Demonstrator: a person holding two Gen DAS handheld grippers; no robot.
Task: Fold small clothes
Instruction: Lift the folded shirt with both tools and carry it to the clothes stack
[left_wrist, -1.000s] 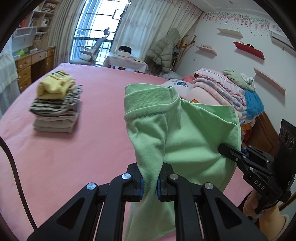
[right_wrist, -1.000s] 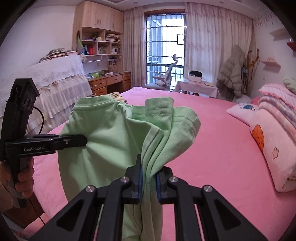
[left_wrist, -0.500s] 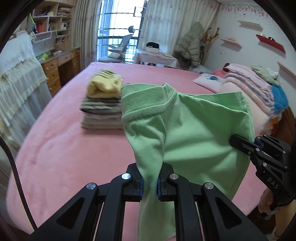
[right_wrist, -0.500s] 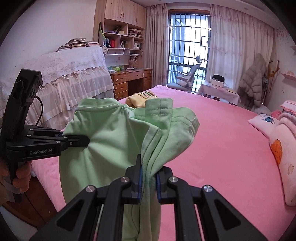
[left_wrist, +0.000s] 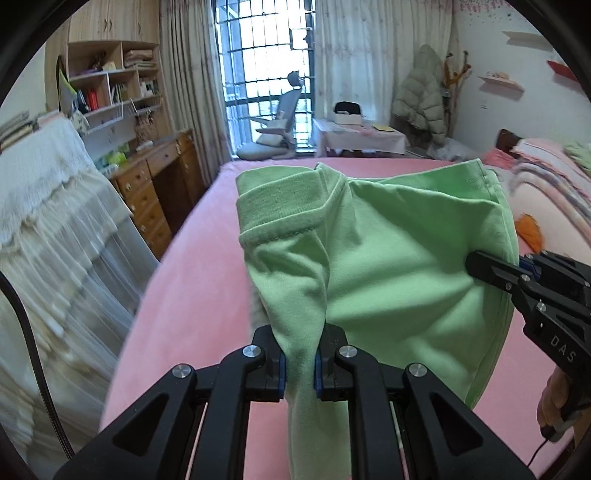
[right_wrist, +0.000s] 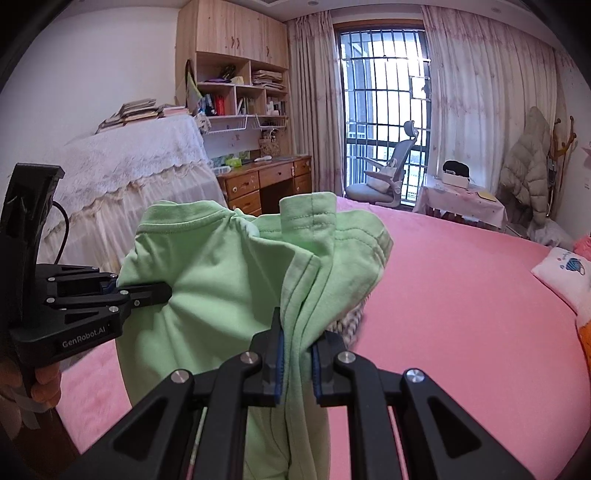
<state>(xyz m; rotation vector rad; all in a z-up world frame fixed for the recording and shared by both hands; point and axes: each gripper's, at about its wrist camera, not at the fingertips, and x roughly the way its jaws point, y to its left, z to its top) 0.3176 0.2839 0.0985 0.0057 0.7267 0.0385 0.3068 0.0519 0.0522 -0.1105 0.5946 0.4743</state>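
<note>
Holding a small light-green cotton garment (left_wrist: 399, 258) up in the air w/ both tools, above the pink plush bedspread (left_wrist: 192, 295). My left gripper (left_wrist: 299, 365) is clamped on a bunched strip of cloth near the ribbed band; its blue pads (left_wrist: 281, 373) press the fabric from both sides. My right gripper (right_wrist: 295, 365) is likewise pinched tight on several stacked hems, approx. at the opposite edge. Each tool also shows in the other's view, entering from the side and biting the cloth. Judged purpose: two spaced grips let the cloth hang and spread btw. them, so it can be laid flat on the bed for folding; nothing of it appears to touch the bed yet.

Hidden or unclear: the garment's lower end runs off the bottom of both views, so its full shape (shirt vs. shorts) can't be told. A striped grey-white patch (right_wrist: 351, 321) peeks out behind the cloth in the right wrist view; identity uncertain. The left wrist view is blurred along its left and right margins, incl. the white lace cover (left_wrist: 48, 192).
</note>
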